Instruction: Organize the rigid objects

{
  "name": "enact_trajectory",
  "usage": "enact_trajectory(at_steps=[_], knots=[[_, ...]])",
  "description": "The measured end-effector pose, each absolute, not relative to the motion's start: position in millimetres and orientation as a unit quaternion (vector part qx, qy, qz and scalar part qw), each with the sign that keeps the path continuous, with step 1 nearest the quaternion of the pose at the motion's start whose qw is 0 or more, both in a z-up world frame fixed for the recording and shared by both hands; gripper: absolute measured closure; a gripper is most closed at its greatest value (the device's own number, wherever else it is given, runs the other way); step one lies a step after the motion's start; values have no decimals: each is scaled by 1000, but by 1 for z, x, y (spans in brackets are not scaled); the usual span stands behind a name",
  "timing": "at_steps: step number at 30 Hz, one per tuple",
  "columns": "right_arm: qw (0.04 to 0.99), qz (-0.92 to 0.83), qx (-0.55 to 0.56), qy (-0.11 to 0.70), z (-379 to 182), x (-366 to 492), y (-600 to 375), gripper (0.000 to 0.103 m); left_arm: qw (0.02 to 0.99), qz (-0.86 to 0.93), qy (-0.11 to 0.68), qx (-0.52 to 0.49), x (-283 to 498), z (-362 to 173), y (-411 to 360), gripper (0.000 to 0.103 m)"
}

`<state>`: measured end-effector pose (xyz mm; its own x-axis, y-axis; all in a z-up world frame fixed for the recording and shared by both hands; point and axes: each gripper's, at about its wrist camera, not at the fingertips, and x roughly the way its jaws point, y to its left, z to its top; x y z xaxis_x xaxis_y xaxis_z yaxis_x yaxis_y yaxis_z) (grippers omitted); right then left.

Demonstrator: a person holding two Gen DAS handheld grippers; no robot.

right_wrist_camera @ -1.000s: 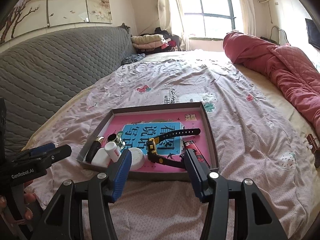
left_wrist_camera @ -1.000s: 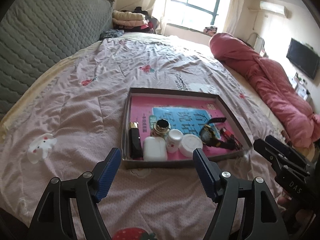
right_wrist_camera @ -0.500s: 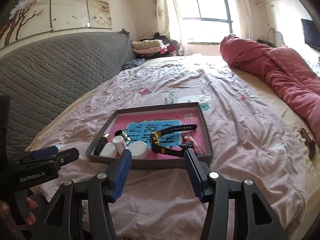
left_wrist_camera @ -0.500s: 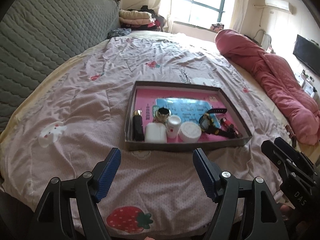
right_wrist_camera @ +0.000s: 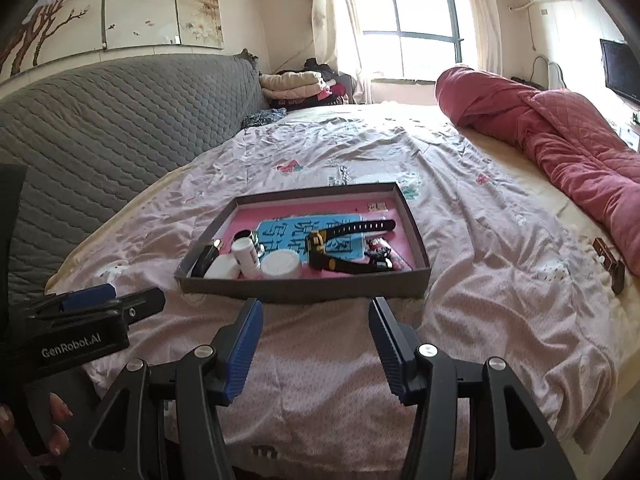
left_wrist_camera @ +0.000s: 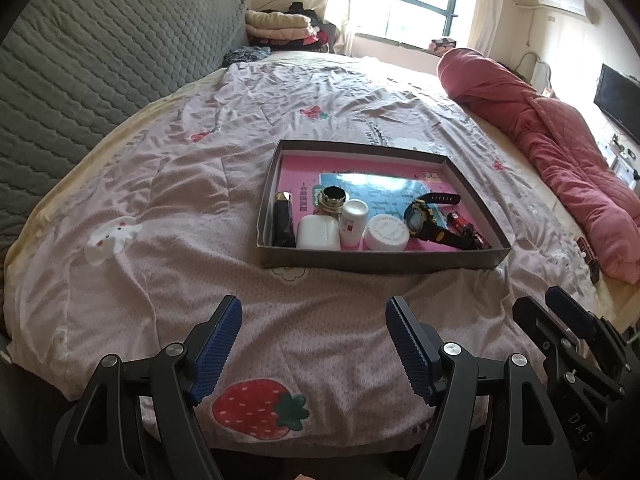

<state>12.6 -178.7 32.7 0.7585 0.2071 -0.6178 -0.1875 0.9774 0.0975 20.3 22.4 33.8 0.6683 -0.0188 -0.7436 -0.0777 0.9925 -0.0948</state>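
The bed (left_wrist_camera: pixel 200 184) fills the view; the tray (left_wrist_camera: pixel 384 266) sits smaller now at twelve o'clock, so both claws have backed away; the watch (left_wrist_camera: pixel 424 220), white jar (left_wrist_camera: pixel 387 233) and bottle (left_wrist_camera: pixel 354 222) line its near edge; left gripper (left_wrist_camera: pixel 314 344) and right gripper (right_wrist_camera: pixel 316 340) gape wide, empty; organizing looks done.

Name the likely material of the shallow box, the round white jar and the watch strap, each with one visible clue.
Shallow box: probably cardboard, matte grey, thin folded walls.
Round white jar: apparently plastic, with a ribbed lid edge.
Watch strap: likely rubber or resin; matte black, notched and curving.
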Motion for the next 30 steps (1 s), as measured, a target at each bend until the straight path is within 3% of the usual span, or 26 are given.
enact_trajectory(at_steps=[30], knots=[[927, 93, -15, 362, 5, 5, -179, 49, 907, 9, 420, -27, 11, 10, 1, 27]])
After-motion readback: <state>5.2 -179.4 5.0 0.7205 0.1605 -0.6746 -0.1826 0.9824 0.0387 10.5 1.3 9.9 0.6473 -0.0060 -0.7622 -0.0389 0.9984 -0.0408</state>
